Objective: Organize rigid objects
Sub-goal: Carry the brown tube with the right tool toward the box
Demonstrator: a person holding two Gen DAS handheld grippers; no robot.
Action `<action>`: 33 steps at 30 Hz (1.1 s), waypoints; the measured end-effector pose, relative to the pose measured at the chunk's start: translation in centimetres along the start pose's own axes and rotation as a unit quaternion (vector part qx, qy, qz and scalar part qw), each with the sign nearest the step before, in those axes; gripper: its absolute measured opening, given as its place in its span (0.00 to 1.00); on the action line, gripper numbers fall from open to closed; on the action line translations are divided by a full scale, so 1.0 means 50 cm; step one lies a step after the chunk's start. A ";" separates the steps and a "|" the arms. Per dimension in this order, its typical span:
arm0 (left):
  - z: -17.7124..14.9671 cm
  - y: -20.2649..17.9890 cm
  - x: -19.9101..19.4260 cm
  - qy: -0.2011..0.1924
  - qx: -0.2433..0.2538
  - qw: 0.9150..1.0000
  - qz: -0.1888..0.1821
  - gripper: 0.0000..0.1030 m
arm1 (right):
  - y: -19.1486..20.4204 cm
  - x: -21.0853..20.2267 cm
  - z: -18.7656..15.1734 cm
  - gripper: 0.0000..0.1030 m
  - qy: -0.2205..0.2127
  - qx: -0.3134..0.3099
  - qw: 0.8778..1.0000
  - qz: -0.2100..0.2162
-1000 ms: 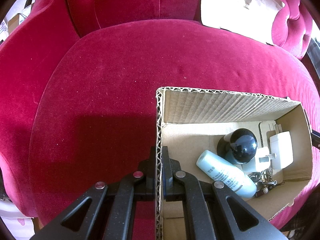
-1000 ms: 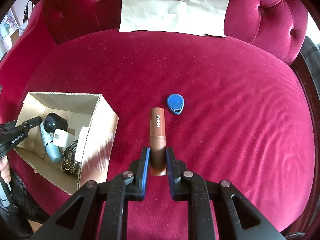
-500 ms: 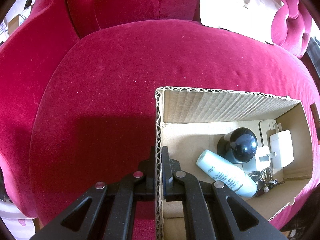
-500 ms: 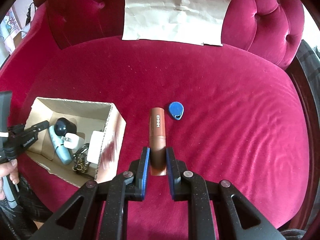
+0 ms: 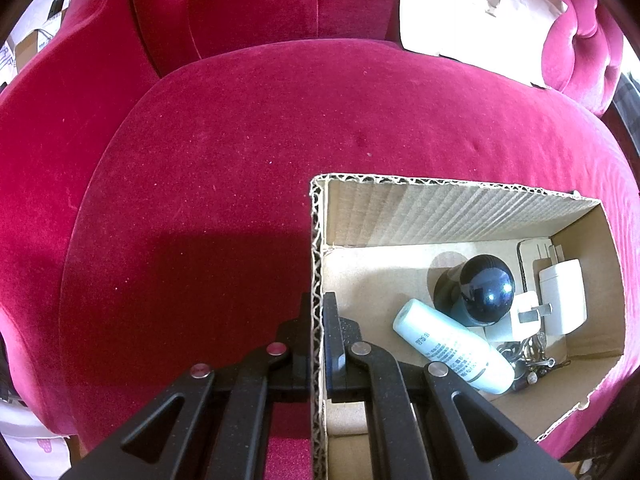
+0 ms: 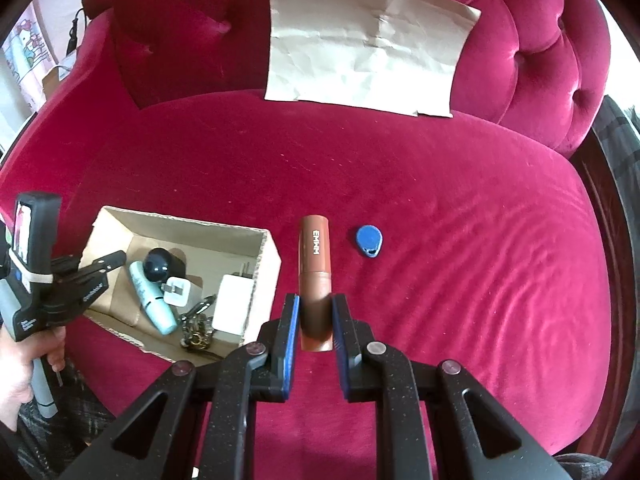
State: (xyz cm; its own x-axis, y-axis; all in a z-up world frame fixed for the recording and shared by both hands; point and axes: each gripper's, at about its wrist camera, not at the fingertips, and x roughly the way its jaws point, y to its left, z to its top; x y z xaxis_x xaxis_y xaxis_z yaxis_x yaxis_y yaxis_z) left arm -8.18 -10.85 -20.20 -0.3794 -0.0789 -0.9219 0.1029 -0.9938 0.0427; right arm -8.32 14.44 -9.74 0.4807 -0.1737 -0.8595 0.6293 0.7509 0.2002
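On the left side of the red velvet sofa seat (image 6: 440, 200) the left tool (image 5: 318, 316) is pinched onto the near wall of an open cardboard box (image 5: 452, 210), one finger outside the corrugated edge and one inside. The box sits on the cushion and holds a pale blue bottle (image 5: 452, 350) lying on its side, a dark glossy round-topped object (image 5: 486, 290) touching the bottle, a small white plug adapter (image 5: 528, 314), a larger white charger (image 5: 562, 296) against the far right wall, and a bunch of keys (image 5: 532, 360) near the bottle's end. Just beside the box, to its right, the right tool (image 6: 315, 316) grips the lower end of a brown tube marked EMMM (image 6: 315, 260), its blue-padded fingers (image 6: 291, 332) closed against both sides; whether the tube is raised off the cushion cannot be told. Near the tube's top, a little farther right, a blue key fob (image 6: 369, 241) lies on the seat. A crumpled sheet of brown paper (image 6: 368, 40) leans on the tufted backrest behind.
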 end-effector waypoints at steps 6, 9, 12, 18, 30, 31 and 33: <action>-0.001 0.001 0.000 0.001 0.000 1.000 0.000 0.03 | 0.030 -0.012 0.009 0.16 0.001 -0.013 1.000 0.006; -0.002 0.003 0.000 0.001 -0.001 1.000 0.000 0.03 | 0.047 -0.012 0.012 0.16 0.006 -0.019 1.000 0.008; -0.003 0.005 0.000 0.001 -0.001 1.000 -0.001 0.03 | 0.065 -0.011 0.015 0.16 0.009 -0.024 1.000 0.015; -0.001 0.006 0.001 0.001 -0.002 1.000 -0.001 0.03 | 0.111 -0.003 0.020 0.16 0.012 -0.035 0.999 0.030; -0.003 0.005 -0.003 0.001 -0.002 1.000 0.000 0.03 | 0.172 0.032 0.022 0.16 0.028 -0.043 0.998 0.048; -0.004 0.005 -0.004 0.001 -0.002 1.000 0.000 0.03 | 0.179 0.038 0.021 0.16 0.031 -0.045 0.997 0.049; 0.000 0.003 -0.002 0.001 -0.002 1.000 0.000 0.03 | 0.186 0.043 0.020 0.16 0.032 -0.047 0.997 0.050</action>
State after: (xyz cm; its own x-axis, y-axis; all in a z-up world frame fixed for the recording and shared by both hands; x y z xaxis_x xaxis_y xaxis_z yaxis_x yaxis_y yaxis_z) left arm -8.12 -10.99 -20.08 -0.3772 -0.0780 -0.9228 0.1063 -0.9935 0.0405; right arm -0.83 20.42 -9.28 0.4965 -0.0566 -0.8662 0.5186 0.8196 0.2437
